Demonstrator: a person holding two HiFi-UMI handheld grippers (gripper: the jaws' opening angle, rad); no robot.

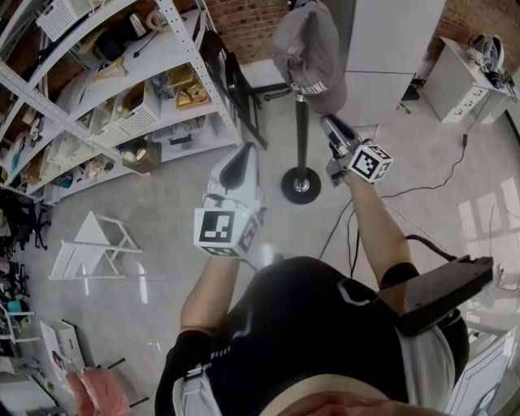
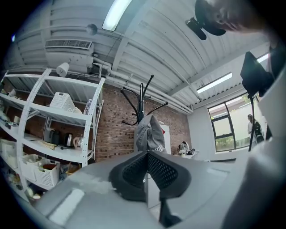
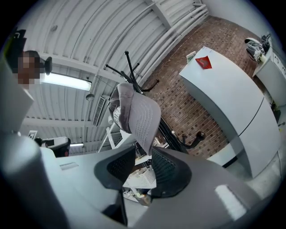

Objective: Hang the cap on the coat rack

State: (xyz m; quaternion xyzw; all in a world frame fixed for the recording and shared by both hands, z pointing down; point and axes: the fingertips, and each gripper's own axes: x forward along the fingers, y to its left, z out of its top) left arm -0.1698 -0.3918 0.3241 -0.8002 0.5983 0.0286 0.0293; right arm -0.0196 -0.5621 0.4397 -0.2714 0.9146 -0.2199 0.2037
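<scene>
Cap (image 1: 307, 53) hides coat rack (image 1: 301, 138) top, head view; rest vis.

A cluttered lab storeroom: white metal shelving (image 2: 58, 117), brick wall (image 2: 111, 132), ceiling strip lights (image 2: 117, 13).

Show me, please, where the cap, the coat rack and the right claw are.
cap (image 1: 307, 47): head view, grey crown.
coat rack (image 1: 289, 188): head view, round base.
right claw (image 3: 143, 150): right gripper view, gap between fingertips.
</scene>
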